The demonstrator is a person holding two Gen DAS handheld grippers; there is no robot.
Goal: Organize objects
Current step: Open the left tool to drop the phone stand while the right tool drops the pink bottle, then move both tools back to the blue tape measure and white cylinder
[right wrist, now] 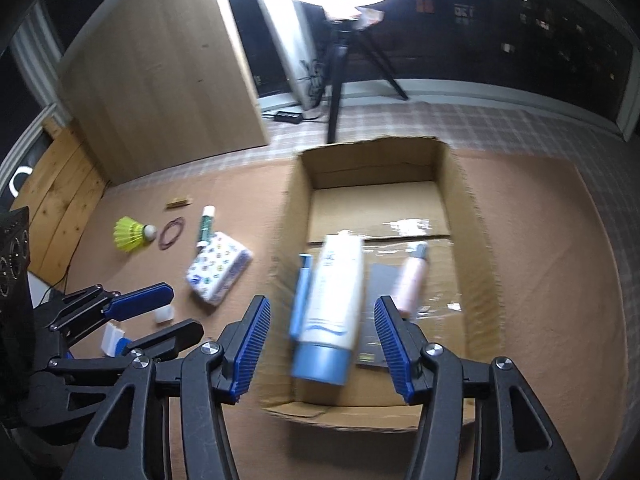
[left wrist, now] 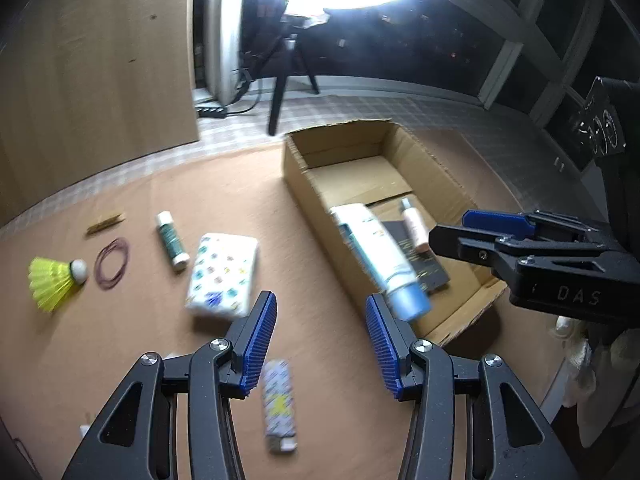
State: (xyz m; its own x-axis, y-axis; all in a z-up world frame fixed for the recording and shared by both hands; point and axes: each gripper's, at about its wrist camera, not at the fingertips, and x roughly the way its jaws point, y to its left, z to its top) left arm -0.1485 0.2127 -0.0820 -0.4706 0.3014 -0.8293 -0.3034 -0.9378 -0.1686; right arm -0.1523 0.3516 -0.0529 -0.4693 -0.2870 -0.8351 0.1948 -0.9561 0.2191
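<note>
Objects half sorted: some in the cardboard box (right wrist: 472, 216), the rest loose on the brown mat (left wrist: 120, 340).

Both my tools stood spread with nothing between the pads: the right gripper (right wrist: 322, 344) hung above the near end of the box, over the white tube with the blue cap (right wrist: 332, 312), which looked blurred and lay inside beside a pink bottle (right wrist: 412, 280) and a dark flat card (right wrist: 380, 280). My left gripper (left wrist: 320, 340) hovered over the mat, near the patterned tissue pack (left wrist: 222, 276). I judged the tube step finished and a fresh pick in hand. Left out were the tissue pack, a green-labelled bottle (left wrist: 172, 242), rubber bands (left wrist: 113, 264), a yellow shuttlecock (left wrist: 54, 282) and a patterned lighter (left wrist: 280, 404). Next I reckoned on lowering the left tool squarely astride the tissue pack, whose soft wrapping might slip.
</note>
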